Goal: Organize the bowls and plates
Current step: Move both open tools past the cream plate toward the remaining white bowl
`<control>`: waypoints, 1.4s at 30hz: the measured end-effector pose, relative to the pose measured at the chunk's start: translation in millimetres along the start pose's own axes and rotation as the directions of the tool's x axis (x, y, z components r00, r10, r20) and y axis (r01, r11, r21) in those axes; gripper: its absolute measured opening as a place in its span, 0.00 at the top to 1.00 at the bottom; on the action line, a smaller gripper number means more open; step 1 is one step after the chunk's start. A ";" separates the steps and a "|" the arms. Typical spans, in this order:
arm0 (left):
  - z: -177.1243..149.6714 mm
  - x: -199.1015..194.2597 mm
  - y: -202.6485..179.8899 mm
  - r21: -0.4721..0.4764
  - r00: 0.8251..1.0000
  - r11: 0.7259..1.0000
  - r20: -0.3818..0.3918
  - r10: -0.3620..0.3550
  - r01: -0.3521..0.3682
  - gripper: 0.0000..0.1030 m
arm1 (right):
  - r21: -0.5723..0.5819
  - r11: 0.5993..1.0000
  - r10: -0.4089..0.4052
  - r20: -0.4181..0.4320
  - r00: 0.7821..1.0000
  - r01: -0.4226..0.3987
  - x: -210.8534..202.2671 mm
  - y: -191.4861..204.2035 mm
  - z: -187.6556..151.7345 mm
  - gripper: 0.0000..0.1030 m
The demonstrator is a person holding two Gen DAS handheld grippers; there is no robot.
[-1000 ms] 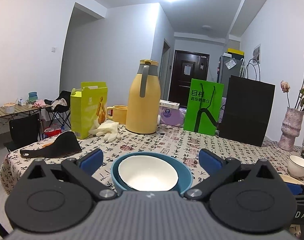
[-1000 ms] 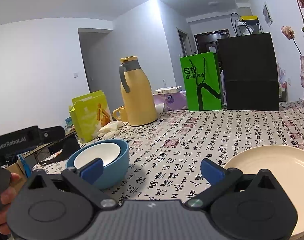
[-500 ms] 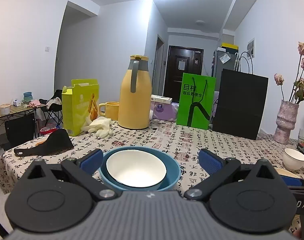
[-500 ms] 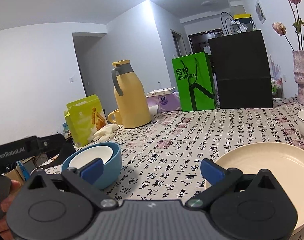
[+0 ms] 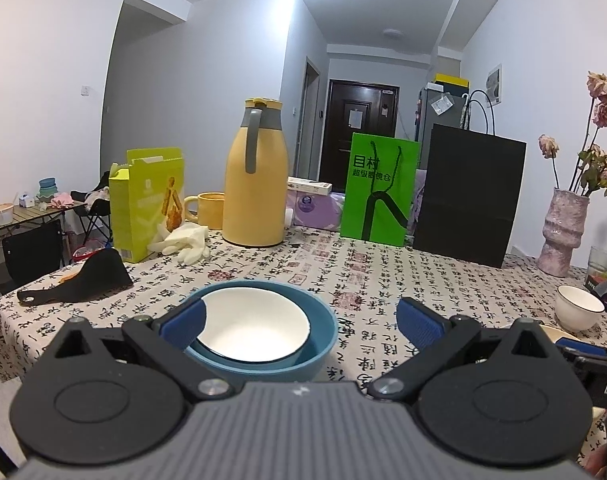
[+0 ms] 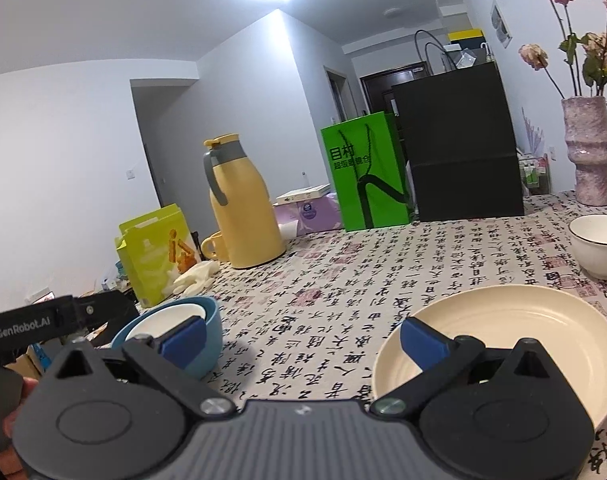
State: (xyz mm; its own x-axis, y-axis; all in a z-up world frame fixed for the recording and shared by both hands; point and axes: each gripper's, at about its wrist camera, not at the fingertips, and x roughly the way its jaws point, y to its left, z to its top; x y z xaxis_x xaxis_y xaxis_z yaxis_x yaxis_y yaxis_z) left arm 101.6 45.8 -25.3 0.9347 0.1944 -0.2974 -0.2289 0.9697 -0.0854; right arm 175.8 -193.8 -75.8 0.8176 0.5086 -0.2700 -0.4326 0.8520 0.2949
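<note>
Plate [image 6: 515,332] is rigid, smooth, likely breakable: take its near rim. Right gripper [image 6: 299,340] and left gripper [image 5: 299,320] gape, empty.

"genrobot.ai" on left claw body [image 6: 23,322], "目村" on green bag [image 5: 377,192]

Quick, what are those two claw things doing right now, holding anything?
Left gripper: open, holding nothing; the blue bowl with a white bowl nested inside sits between its fingers.
Right gripper: open, holding nothing, beside the cream plate.
</note>
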 end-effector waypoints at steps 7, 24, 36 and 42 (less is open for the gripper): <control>-0.5 1.0 -8.5 0.005 1.000 1.000 -0.009 -0.020 0.020 0.00 | 0.020 1.000 -0.024 0.021 0.999 0.023 -7.3 -14.1 4.3 0.00; 0.4 11.7 -28.0 0.001 0.998 0.998 -0.030 -0.061 0.061 0.00 | 0.071 0.992 -0.111 0.059 0.992 0.107 -20.2 -57.2 12.9 0.00; 6.3 25.7 -46.2 -0.007 0.995 0.996 -0.045 -0.093 0.093 0.00 | 0.076 0.985 -0.164 0.079 0.983 0.158 -28.2 -86.4 22.2 0.00; 7.6 34.0 -58.9 -0.007 0.993 0.994 -0.050 -0.109 0.109 0.00 | 0.063 0.982 -0.185 0.081 0.979 0.181 -31.3 -100.3 25.4 0.00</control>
State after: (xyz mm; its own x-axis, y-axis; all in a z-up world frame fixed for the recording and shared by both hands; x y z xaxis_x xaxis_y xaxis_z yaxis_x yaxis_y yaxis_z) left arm 149.0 -3.5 -23.1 0.9394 0.0802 -0.3333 -0.1280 0.9840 -0.1239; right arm 203.2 -298.3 -73.6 0.9117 0.3300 -0.2446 -0.2529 0.9202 0.2989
